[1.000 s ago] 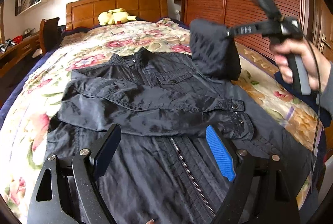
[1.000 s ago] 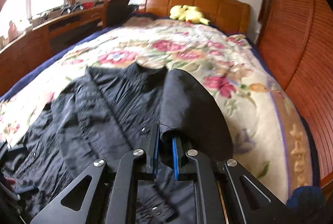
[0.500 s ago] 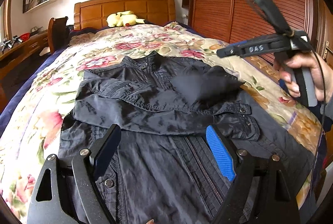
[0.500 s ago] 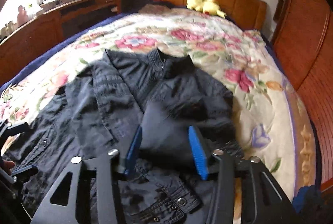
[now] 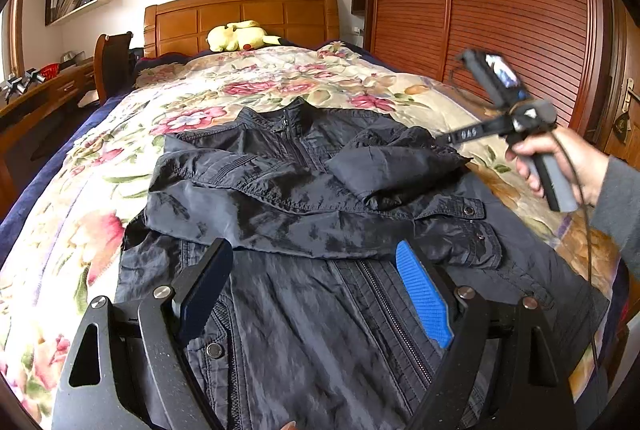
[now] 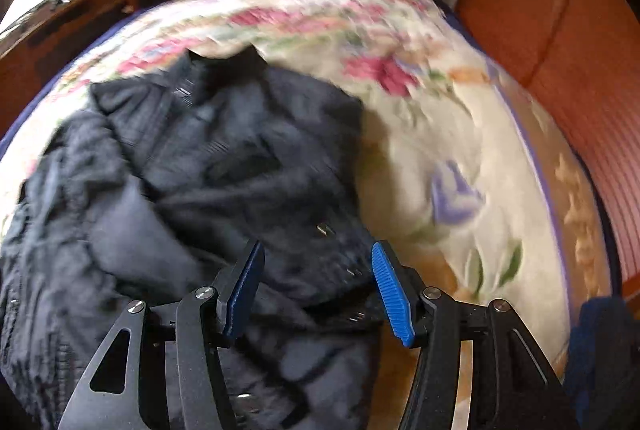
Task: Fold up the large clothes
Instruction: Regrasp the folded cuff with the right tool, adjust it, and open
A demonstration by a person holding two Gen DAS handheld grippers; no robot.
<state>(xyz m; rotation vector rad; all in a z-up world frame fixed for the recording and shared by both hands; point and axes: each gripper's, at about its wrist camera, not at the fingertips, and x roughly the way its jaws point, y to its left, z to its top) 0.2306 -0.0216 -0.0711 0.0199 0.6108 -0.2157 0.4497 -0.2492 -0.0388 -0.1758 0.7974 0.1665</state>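
Observation:
A dark jacket (image 5: 304, 198) lies zipped, collar away from me, on a floral bedspread (image 5: 60, 230). Both sleeves lie folded across its chest; the right sleeve (image 5: 396, 166) rests bunched on top. My left gripper (image 5: 316, 290) is open and empty, low over the jacket's lower front by the zipper. My right gripper (image 6: 316, 286) is open and empty above the jacket's right side (image 6: 224, 166); that view is blurred. It also shows in the left wrist view (image 5: 452, 140), hand-held at the jacket's right edge.
A wooden headboard (image 5: 240, 14) with a yellow plush toy (image 5: 240, 36) stands at the far end. A wooden wardrobe (image 5: 500, 2) runs along the right. A desk and chair (image 5: 112, 66) stand at the left. Bare bedspread (image 6: 460, 158) lies right of the jacket.
The right gripper held the right sleeve raised, laid it across the chest, opened and drew back to the right. The left gripper stayed open and barely moved.

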